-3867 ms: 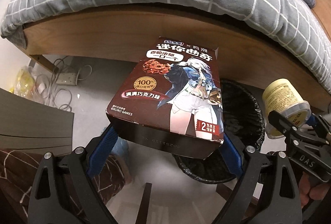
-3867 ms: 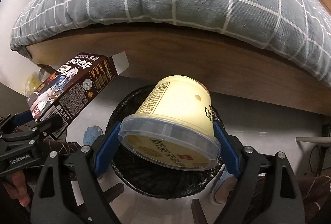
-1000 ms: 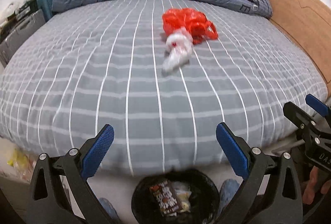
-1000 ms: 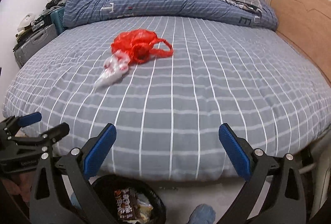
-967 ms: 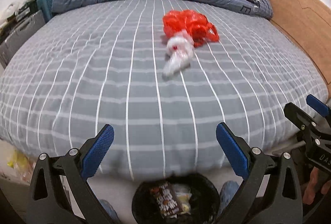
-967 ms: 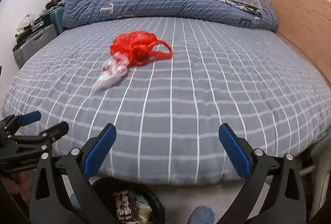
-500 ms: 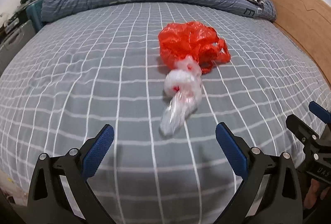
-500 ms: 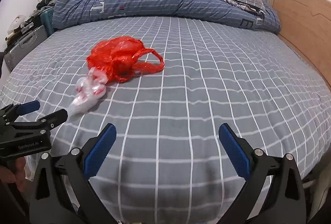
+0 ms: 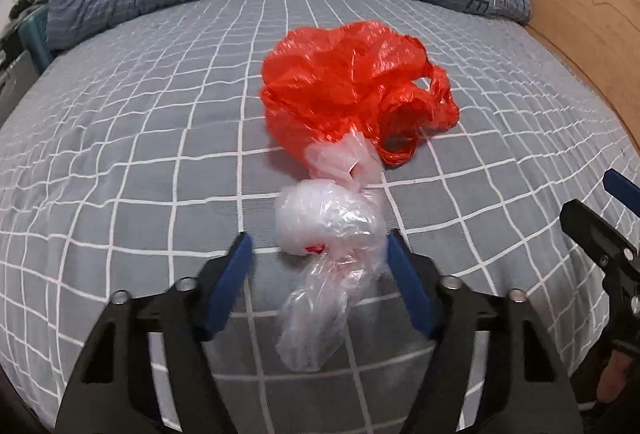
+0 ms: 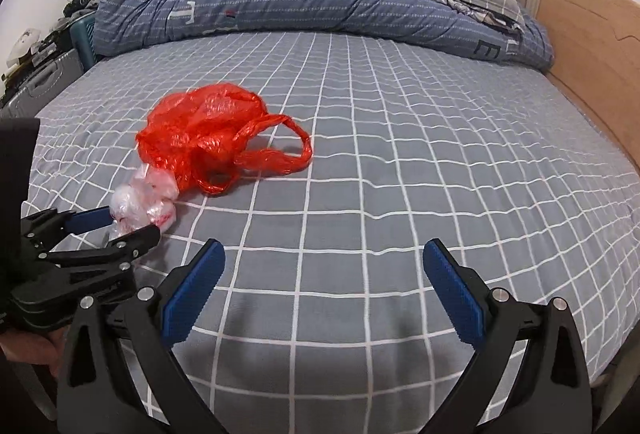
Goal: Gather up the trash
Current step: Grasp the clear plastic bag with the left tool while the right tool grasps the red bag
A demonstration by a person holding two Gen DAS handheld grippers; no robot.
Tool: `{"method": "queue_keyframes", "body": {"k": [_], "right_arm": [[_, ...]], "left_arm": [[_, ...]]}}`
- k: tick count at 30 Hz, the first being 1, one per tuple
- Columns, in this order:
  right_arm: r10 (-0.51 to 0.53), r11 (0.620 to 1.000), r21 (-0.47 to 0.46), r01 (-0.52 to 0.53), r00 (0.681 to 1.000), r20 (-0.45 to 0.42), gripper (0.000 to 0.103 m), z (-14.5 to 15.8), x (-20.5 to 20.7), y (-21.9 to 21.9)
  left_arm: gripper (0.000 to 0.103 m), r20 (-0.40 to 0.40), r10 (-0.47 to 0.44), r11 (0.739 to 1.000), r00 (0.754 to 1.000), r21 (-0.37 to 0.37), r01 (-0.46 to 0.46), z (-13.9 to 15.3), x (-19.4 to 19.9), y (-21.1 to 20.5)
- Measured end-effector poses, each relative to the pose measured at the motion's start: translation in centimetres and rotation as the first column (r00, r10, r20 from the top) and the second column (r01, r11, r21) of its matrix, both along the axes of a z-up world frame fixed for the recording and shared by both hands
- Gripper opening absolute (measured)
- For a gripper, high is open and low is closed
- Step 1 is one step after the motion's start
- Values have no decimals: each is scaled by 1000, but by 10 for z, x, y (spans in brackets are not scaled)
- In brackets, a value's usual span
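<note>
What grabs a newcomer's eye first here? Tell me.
The red bag lies crumpled mid-bed on the grey checked sheet. Next, the clear bag just in front of it, touching it, sits between the open left gripper's blue pads. The right gripper hovers open over bare sheet.

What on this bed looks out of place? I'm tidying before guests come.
Two crumpled bags lie on the grid-pattern bedspread: a red plastic bag and, touching its near end, a knotted clear plastic bag. The left gripper brackets the clear one, jaws open.
</note>
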State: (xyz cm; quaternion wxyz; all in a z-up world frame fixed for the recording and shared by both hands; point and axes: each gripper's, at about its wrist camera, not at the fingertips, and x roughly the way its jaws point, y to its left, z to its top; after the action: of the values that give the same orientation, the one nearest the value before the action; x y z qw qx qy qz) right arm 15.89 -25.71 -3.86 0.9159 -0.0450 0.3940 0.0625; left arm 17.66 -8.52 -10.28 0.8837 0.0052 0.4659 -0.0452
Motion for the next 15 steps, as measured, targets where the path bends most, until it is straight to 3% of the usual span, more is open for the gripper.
{"method": "queue_keyframes", "body": {"k": [1,6,15], "right_arm": [[4,1000,-2,-4,1000,-4,95,-2,1,2],[9,1000,-4,-9,1000,-10,95,-6,6,9],[52,999,-1,-52,999,10,95,2,9,44]], "left_arm": [[48,-10,-3,1000,1000,-5,3,-2,0,-1],[46,-12,-4,999,1000,-36,4,1,-5,6],[46,11,55,998,998,-27,-55,19,-26,50]]}}
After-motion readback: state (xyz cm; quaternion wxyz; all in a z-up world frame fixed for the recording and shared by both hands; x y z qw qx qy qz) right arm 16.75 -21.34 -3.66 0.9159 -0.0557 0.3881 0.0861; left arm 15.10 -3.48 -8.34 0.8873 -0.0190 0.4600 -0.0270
